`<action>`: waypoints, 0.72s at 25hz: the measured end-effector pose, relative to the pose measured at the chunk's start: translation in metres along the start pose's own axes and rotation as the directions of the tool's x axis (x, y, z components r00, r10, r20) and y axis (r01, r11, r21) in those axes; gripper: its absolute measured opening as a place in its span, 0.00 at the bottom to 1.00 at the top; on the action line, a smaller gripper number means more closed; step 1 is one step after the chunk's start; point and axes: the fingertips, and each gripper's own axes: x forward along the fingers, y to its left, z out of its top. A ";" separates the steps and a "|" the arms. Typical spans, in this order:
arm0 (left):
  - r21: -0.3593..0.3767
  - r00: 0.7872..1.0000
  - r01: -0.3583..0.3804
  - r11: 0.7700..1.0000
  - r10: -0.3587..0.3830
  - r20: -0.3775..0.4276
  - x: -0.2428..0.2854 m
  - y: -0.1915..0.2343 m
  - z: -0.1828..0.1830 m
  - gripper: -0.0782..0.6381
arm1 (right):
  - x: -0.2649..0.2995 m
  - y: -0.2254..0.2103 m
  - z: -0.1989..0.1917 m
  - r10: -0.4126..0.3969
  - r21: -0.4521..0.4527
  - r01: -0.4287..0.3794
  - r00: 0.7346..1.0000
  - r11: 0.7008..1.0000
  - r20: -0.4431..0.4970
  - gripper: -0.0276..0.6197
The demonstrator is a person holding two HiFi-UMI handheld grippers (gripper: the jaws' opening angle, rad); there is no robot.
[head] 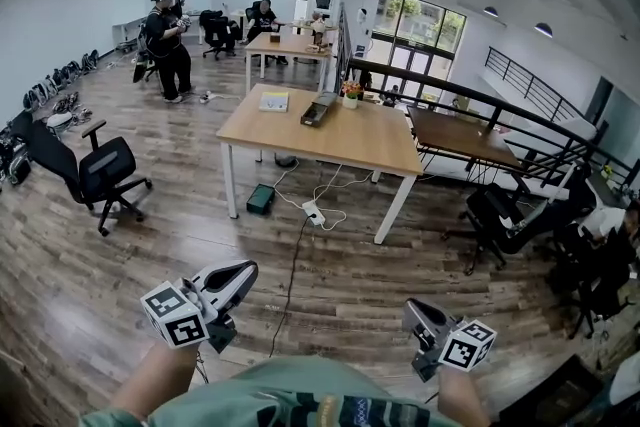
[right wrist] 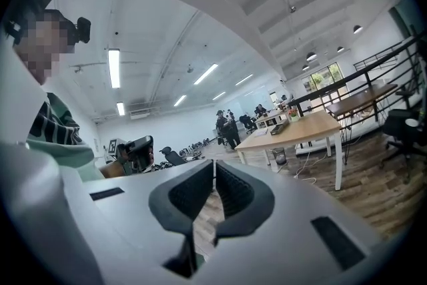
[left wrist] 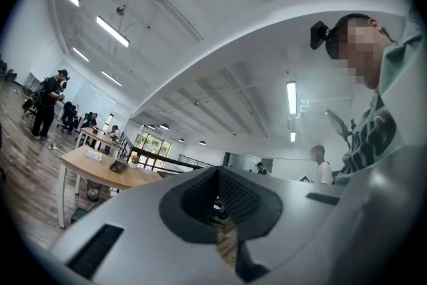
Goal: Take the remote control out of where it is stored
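Lead: Grippers are seen low by the body in the head view, left gripper (head: 245,271) and right gripper (head: 412,313), both pinched together with nothing held. No remote control can be made out. The dark tray (head: 317,109) on the table (head: 330,150), well ahead, is judged its likely store.

Second: Approach is best made down the open floor. The power strip (head: 312,212) and its cables by the near table edge should be stepped round, and the office chair (head: 105,173) kept wide.

Lead: Left gripper view now: the left gripper (left wrist: 215,171) is shown closed tip to tip, empty, with the table far off at left.

Second: Right gripper view: the right gripper (right wrist: 214,163) is closed too, nothing between. Jaws should be opened before the tray is reached.
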 end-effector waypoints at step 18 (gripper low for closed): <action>-0.011 0.992 0.034 0.999 -0.035 -0.120 0.061 -0.061 -0.044 0.10 | -0.047 -0.041 -0.040 0.082 0.143 -0.079 0.996 0.987 -0.019 0.15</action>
